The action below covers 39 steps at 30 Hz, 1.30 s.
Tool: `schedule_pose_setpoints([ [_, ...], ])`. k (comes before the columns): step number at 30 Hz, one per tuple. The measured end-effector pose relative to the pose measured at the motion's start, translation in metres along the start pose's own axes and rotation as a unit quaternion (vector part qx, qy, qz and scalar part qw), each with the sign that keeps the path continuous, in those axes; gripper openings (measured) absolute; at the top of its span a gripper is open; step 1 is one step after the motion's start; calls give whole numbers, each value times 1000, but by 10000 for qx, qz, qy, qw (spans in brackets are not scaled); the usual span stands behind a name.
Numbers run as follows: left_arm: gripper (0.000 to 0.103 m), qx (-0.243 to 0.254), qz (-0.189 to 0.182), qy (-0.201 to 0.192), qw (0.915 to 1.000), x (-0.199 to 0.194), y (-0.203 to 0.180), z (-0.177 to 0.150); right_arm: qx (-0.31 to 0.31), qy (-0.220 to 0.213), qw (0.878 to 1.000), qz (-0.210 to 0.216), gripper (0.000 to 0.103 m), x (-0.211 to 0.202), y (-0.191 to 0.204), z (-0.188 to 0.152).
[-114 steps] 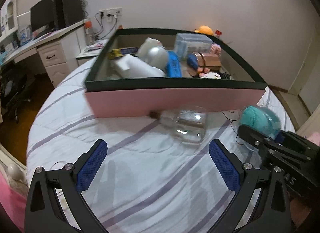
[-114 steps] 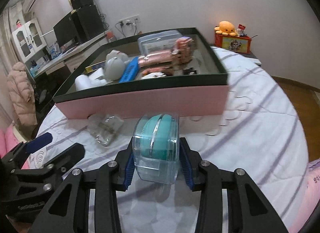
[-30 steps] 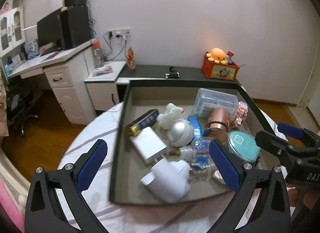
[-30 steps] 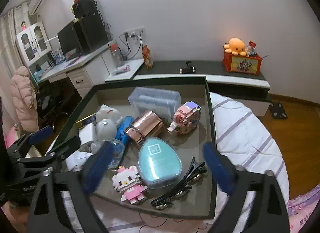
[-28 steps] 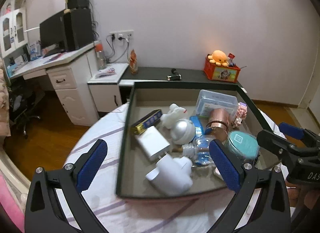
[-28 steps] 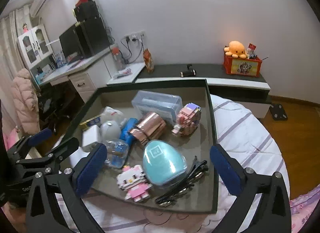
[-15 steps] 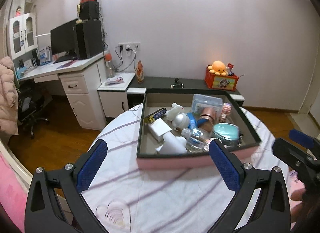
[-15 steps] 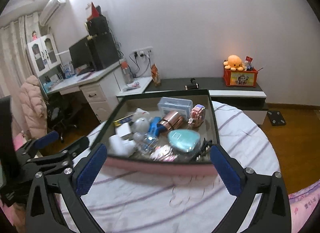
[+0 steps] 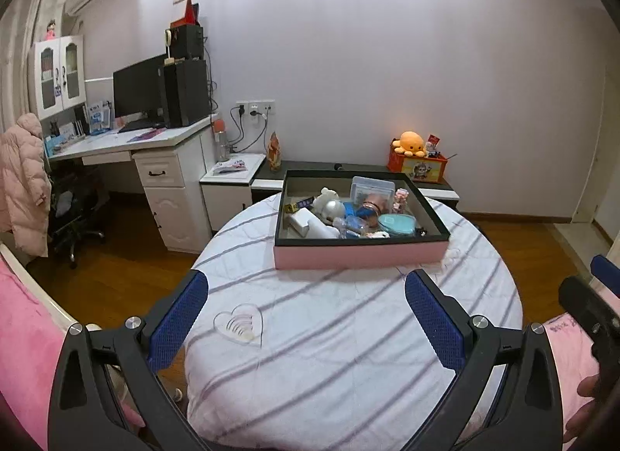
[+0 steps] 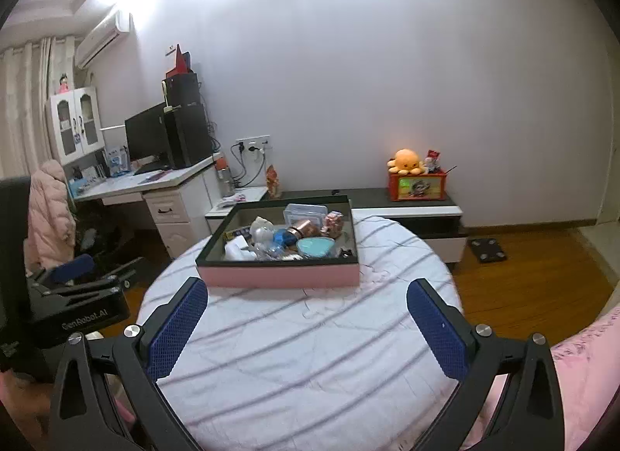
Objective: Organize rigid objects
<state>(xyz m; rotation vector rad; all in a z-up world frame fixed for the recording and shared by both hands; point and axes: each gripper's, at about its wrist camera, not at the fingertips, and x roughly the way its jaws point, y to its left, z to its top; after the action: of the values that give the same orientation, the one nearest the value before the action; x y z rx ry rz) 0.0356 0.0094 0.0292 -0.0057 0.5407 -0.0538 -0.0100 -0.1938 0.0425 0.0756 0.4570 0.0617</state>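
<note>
A pink box with a dark rim sits at the far side of a round bed with a white striped sheet. Inside lie several small objects, among them a teal oval case, a copper cylinder, a clear lidded container and white items. My left gripper stands wide open, well back from the box, nothing between its fingers. My right gripper is open too and holds nothing. Each gripper shows at the edge of the other's view.
A white desk with a monitor and a chair with a pink coat stand at the left. A low dark cabinet carries an orange plush and a red box. Wooden floor surrounds the bed; pink bedding lies at both lower corners.
The teal case and the clear bottle, earlier outside the box, now lie inside it. The right gripper let go of the case, and both grippers have pulled far back from the box.
</note>
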Motion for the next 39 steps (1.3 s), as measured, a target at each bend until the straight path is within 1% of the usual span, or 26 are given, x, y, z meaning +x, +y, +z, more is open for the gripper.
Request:
schedule_pose_setpoints([
  [2, 103, 39, 16, -57, 10000, -13, -1, -7, -78, -26, 10000, 23, 103, -8, 6, -4],
  [6, 103, 92, 18, -41, 9999, -26, 0, -18, -219, -59, 9997, 134, 103, -13, 21, -3],
  [12, 103, -74, 13, -12, 10000, -34, 9, -25, -339, -39, 9994, 28, 103, -20, 33, -8],
  [26, 103, -285, 187, -436, 9985, -57, 19, -23, -172, -246, 9992, -255, 103, -38, 25, -4],
  [39, 103, -329, 164, -413, 9985, -59, 23, -23, -161, -213, 9993, -255, 103, -36, 25, -3],
])
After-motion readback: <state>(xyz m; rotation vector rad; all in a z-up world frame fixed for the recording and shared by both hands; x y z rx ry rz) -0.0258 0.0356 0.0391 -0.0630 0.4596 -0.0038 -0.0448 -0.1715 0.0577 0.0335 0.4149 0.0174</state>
